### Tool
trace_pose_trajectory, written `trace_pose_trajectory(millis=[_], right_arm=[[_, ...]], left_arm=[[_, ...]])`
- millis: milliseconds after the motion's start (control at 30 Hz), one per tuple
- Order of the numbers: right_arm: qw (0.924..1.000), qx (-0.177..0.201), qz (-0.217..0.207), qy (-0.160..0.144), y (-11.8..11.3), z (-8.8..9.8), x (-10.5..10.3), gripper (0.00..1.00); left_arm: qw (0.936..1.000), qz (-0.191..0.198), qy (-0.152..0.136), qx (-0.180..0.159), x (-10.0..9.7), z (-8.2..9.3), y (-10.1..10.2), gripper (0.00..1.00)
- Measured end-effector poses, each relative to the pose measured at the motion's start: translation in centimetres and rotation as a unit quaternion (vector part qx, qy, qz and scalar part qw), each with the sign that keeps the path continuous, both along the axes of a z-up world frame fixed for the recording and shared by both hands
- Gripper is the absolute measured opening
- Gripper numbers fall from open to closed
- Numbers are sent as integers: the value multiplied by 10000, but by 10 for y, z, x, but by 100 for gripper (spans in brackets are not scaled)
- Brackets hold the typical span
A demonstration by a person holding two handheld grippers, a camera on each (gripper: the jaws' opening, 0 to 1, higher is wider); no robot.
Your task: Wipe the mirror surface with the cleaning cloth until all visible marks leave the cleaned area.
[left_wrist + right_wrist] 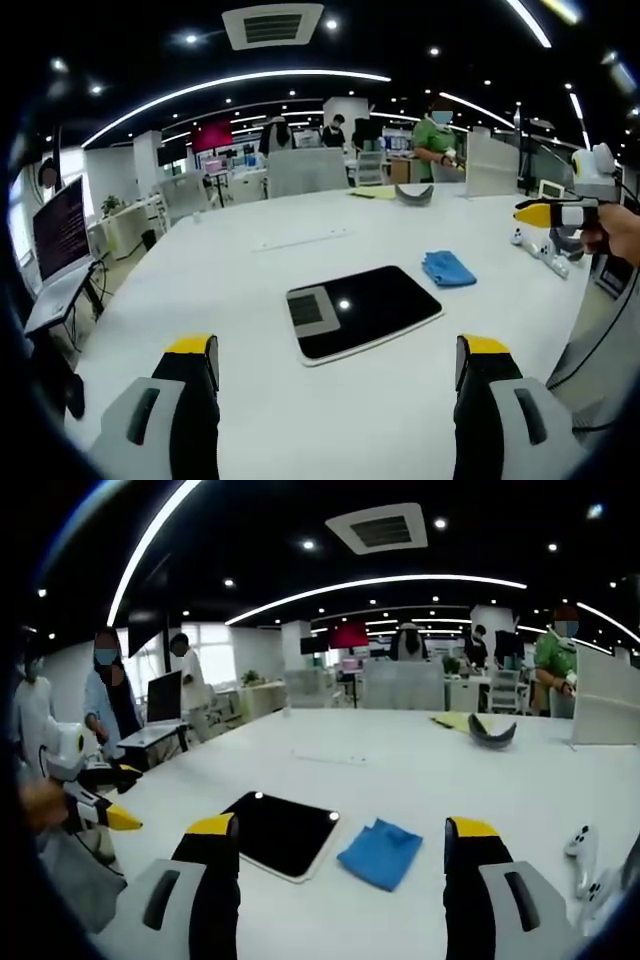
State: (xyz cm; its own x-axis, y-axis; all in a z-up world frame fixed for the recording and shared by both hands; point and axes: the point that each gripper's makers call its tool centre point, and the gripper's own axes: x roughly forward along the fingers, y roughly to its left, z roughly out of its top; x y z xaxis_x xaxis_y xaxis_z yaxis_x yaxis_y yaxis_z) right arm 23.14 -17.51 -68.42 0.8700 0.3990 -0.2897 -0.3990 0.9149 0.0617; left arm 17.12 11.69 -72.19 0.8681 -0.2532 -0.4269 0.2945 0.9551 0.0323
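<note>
Both grippers hover above the table (pixel 200 280), jaws spread wide and empty. In the left gripper view, the mirror (pixel 362 310) lies at 12 o'clock of the left gripper (pixel 338 360). In the right gripper view, the blue cloth (pixel 380 853) sits at 12 o'clock of the right gripper (pixel 340 840).

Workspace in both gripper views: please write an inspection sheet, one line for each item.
Surface: white table, mostly bare.
Job's things: dark mirror lying flat; blue cloth folded beside it, apart.
Clutter: white controller; grey curved object at the far side.
Grippers: left gripper and right gripper, jaws apart, holding nothing.
Cables: one beside the laptop.
Surroundings: open office, people standing at the back.
</note>
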Motion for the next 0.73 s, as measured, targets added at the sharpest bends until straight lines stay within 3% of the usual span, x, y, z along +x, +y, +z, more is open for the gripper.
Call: trace_pose_trajectory(millis=[733], right_arm=[[9999,-46,83,-34,8,3,10,84]], left_arm=[[10000,46,38,-54,7,-2,4,99]])
